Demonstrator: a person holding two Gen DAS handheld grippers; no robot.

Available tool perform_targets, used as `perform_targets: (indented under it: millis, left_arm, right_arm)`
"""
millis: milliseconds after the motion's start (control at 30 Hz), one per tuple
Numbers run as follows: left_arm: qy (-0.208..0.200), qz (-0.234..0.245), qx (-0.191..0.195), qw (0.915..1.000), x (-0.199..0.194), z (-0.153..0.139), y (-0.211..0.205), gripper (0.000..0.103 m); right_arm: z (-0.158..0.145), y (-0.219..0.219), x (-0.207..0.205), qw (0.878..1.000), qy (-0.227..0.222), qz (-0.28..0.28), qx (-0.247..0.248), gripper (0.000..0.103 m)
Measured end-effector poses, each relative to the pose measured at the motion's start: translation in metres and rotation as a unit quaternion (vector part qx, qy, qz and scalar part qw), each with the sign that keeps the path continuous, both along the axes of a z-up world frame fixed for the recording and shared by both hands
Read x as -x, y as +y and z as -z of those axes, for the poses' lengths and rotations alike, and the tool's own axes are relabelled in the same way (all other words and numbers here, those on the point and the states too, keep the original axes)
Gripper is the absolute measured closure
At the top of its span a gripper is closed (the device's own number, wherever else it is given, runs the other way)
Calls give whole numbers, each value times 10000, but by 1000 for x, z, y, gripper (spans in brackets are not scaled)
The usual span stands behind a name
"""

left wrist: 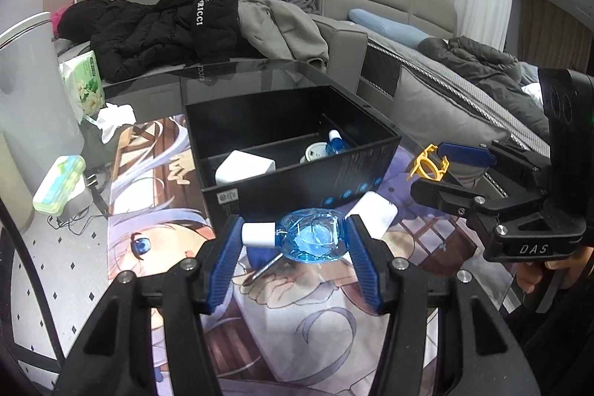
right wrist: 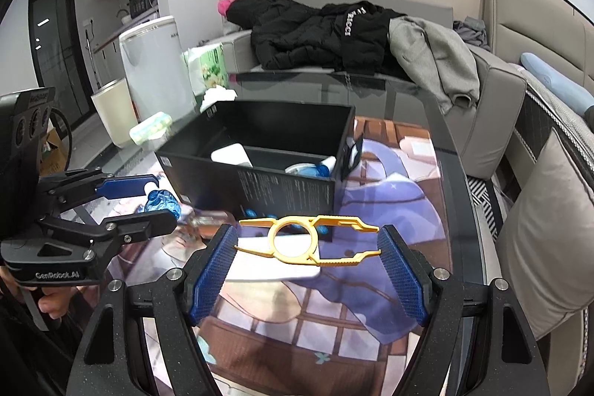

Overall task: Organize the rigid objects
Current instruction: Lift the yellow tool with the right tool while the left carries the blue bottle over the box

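My left gripper [left wrist: 293, 240] is shut on a clear blue bottle [left wrist: 310, 240] with a white cap, held just in front of the black box [left wrist: 297, 173]; the bottle also shows in the right wrist view [right wrist: 161, 203]. My right gripper [right wrist: 308, 242] is shut on a yellow plastic clip tool [right wrist: 308, 240], held above the mat near the box's front right; the tool also shows in the left wrist view [left wrist: 428, 166]. The box is divided and holds a white block [left wrist: 245, 167], a white round item [left wrist: 315, 153] and a blue bottle [left wrist: 336, 141].
A white flat card [left wrist: 373, 212] lies on the printed anime mat [left wrist: 297, 321] by the box. A green case [left wrist: 59, 182], a charger with cable, a tissue pack [left wrist: 83, 84] and a white bin [left wrist: 33, 91] stand left. Sofa with jackets lies behind the glass table.
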State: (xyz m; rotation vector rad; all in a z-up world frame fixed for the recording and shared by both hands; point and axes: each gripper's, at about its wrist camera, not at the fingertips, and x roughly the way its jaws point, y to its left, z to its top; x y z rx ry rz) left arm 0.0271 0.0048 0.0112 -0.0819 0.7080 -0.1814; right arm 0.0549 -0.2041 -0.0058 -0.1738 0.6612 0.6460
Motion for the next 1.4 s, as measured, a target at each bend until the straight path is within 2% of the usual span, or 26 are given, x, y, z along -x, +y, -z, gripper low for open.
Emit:
perform_targets:
  millis: [500,967,1267,1400]
  left_arm:
    - [-290,-251,128,9992,-2,-10,17,48]
    - [-552,-385,171,9976,-9,-21,25,48]
    - [-925,-350,44,9951,-29,-37,26,48]
    - [-1043,-298,113,9940,-41,-42,30,48]
  right_arm:
    - [-15,14,4,9989,-389,-91,-245,24]
    - [-27,23,-7,9973,-499,-104,-528,24]
    - [-35,31,-21,9956,-589,-128,-721,24]
    - [-36,32,-30,9954,-578,-162,-752,24]
